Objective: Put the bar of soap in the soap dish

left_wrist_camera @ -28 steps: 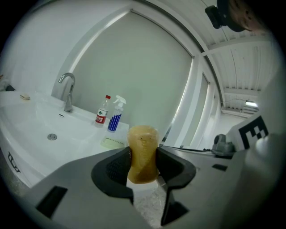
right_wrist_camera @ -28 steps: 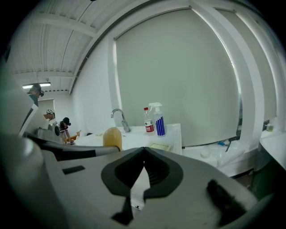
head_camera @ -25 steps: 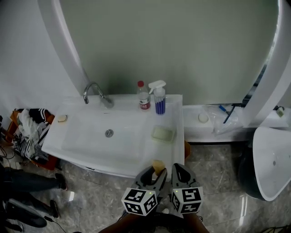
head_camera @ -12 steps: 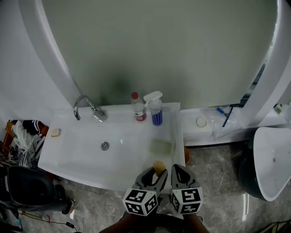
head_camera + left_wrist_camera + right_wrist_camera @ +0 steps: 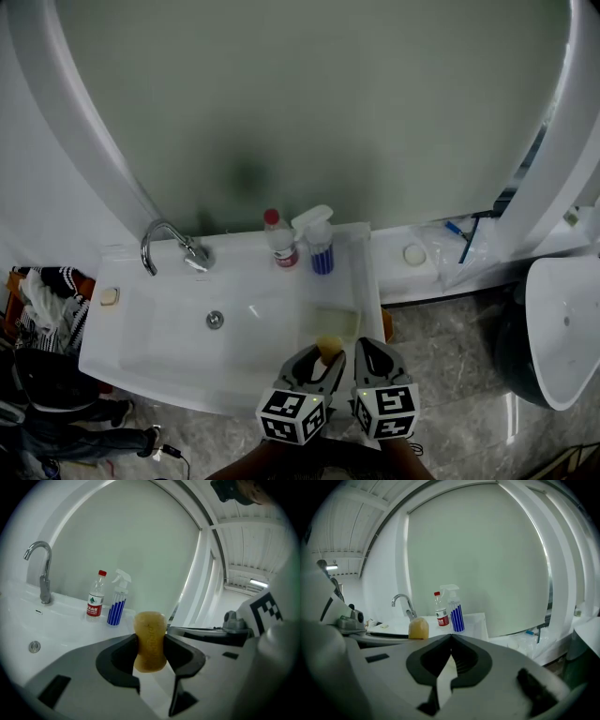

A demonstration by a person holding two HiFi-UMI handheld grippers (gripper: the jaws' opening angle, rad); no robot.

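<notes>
Left gripper [image 5: 151, 651]: jaws clenched on soap [image 5: 150, 630], bar upright, over sink [image 5: 187, 347] near edge, just short of dish [image 5: 335, 323]. Right gripper [image 5: 451, 644]: jaws pressed together, empty. Risk: slick bar slipping from the narrow pinch; early release dropping it outside the dish.

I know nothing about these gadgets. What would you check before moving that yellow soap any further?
1. Grip: the left gripper clamps the bar of soap: ok.
2. The right gripper is shut on nothing, beside the left: ok.
3. The soap dish on the right ledge of the sink looks empty: ok.
4. Soap lined up over the dish: cannot tell, height unclear.
5. The spray bottle and water bottle stand back from the dish: ok.
</notes>
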